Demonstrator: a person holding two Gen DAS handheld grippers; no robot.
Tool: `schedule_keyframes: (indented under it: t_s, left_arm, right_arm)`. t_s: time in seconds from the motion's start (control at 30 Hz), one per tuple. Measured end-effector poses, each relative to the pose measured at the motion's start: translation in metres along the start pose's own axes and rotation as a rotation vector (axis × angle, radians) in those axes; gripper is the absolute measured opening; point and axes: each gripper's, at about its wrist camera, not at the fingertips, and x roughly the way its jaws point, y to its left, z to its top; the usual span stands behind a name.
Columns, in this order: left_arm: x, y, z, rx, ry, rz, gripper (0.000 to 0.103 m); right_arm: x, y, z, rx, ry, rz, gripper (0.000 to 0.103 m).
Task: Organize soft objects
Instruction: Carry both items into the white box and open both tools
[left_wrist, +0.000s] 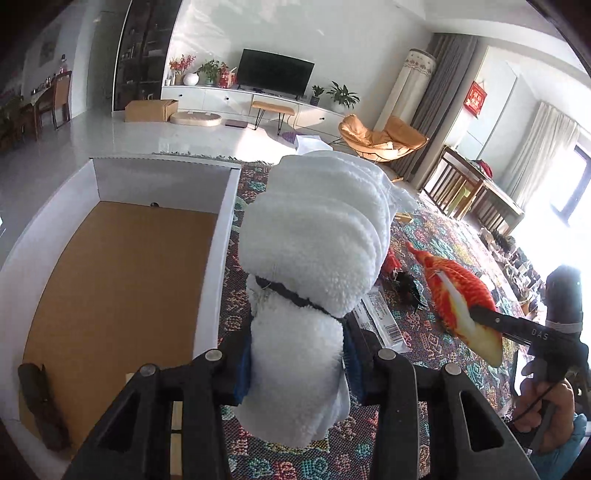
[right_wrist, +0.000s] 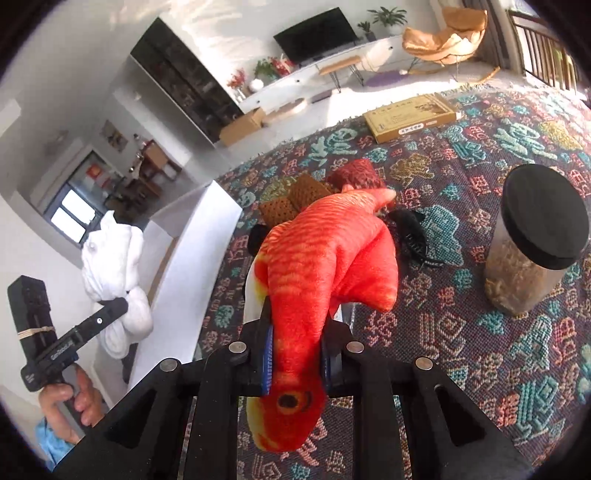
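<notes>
My left gripper (left_wrist: 297, 354) is shut on a white fluffy plush toy (left_wrist: 314, 236) and holds it up beside the white box (left_wrist: 218, 258), just right of its wall. The plush also shows in the right wrist view (right_wrist: 118, 266). My right gripper (right_wrist: 297, 354) is shut on a red-orange plush fish (right_wrist: 317, 258), gripped near its head, lifted above the patterned cloth. In the left wrist view the fish (left_wrist: 454, 291) hangs from the right gripper (left_wrist: 480, 317) at the right.
The box has a brown cardboard floor (left_wrist: 118, 295) with a dark brown object (left_wrist: 42, 402) in its near corner. On the patterned tablecloth (right_wrist: 461, 332) lie brown woven pads (right_wrist: 295, 199), a dark red pouch (right_wrist: 354, 173), a black tangled item (right_wrist: 410, 236), a black-lidded jar (right_wrist: 535, 236), a flat yellow box (right_wrist: 410, 116) and a plastic packet (left_wrist: 380, 317).
</notes>
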Motion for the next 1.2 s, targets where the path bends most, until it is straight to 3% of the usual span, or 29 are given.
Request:
schedule_keyframes:
  t_s: [0.17, 0.3, 0.37, 0.4, 0.43, 0.47, 0.5, 0.6, 0.7, 0.87, 0.97, 1.1, 1.2]
  left_arm:
    - [-0.039, 0.051, -0.005, -0.016, -0.032, 0.137, 0.041]
    - [-0.063, 0.105, -0.017, -0.079, -0.024, 0.256, 0.043]
    - [-0.072, 0.126, -0.024, -0.094, -0.020, 0.347, 0.050]
    - [-0.074, 0.137, -0.027, -0.101, -0.017, 0.399, 0.063]
    - [-0.077, 0.146, -0.032, -0.108, -0.018, 0.446, 0.083]
    - [-0.080, 0.153, -0.035, -0.116, -0.030, 0.491, 0.091]
    - [-0.084, 0.158, -0.038, -0.123, -0.052, 0.527, 0.095]
    - [-0.090, 0.158, -0.046, -0.126, -0.086, 0.521, 0.095]
    - [-0.085, 0.138, -0.049, -0.098, -0.097, 0.459, 0.095]
    - [-0.060, 0.042, -0.045, 0.076, -0.105, 0.246, 0.095]
    - [-0.032, -0.028, -0.047, 0.181, -0.063, 0.123, 0.097]
    - [0.031, -0.078, -0.072, 0.198, 0.062, 0.020, 0.099]
    - [0.082, -0.087, -0.092, 0.190, 0.133, 0.062, 0.099]
  right_arm:
    - [-0.018, 0.084, 0.001, -0.094, -0.022, 0.184, 0.021]
    - [0.007, 0.178, -0.012, -0.180, 0.030, 0.352, 0.021]
    - [0.036, 0.219, -0.018, -0.221, 0.063, 0.392, 0.030]
    - [0.053, 0.237, -0.023, -0.251, 0.080, 0.387, 0.047]
    - [0.071, 0.250, -0.026, -0.271, 0.116, 0.385, 0.057]
    - [0.085, 0.256, -0.029, -0.281, 0.144, 0.373, 0.067]
    - [0.093, 0.257, -0.033, -0.294, 0.154, 0.346, 0.066]
    - [0.096, 0.231, -0.041, -0.312, 0.120, 0.288, 0.068]
    - [0.085, 0.182, -0.055, -0.323, 0.064, 0.125, 0.069]
    - [0.070, 0.063, -0.079, -0.261, -0.004, -0.271, 0.069]
    - [0.061, 0.000, -0.092, -0.187, -0.008, -0.434, 0.069]
    - [0.053, -0.046, -0.101, -0.122, -0.014, -0.537, 0.069]
    - [0.052, -0.063, -0.108, -0.103, -0.030, -0.570, 0.069]
